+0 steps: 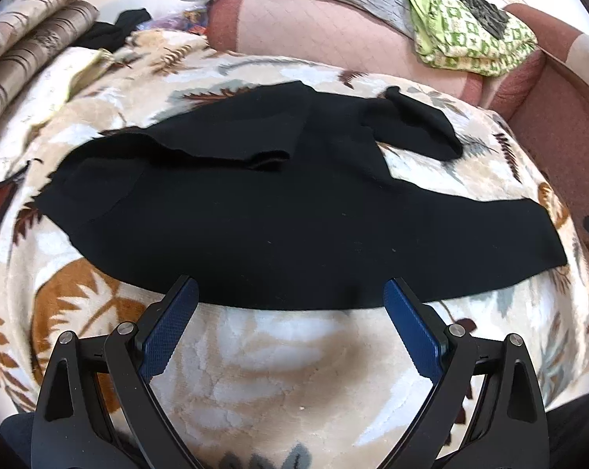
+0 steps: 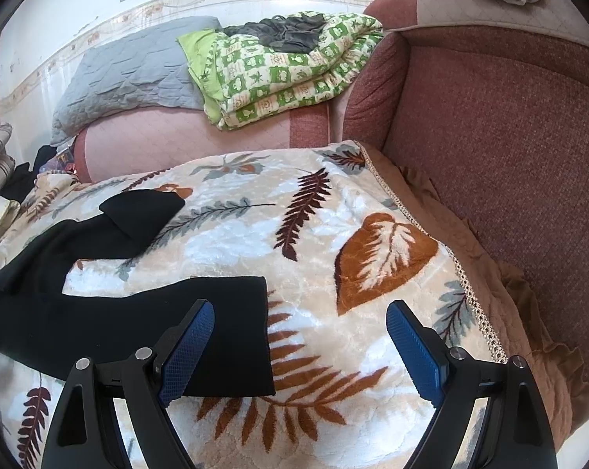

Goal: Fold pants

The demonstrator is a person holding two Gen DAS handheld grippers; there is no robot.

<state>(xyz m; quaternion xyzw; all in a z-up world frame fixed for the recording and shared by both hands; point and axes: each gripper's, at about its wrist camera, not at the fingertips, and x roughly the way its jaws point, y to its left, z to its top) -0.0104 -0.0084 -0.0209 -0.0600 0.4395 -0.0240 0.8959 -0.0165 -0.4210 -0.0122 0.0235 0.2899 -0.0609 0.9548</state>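
black pants point(image 1: 294, 215) spread flat, rumpled, on leaf-print blanket point(image 1: 255, 371), far leg point(image 2: 138, 211) folded back at its end | left hand-held gripper point(image 1: 290, 293) jaws apart over near edge | right hand-held gripper point(image 2: 298, 312) jaws apart over near leg's hem

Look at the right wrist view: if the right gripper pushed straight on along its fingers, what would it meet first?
Probably the leaf-print blanket just beyond the open right gripper. The black pants leg end lies under its left finger only, off the midline. Depth is hard to judge through the fisheye.
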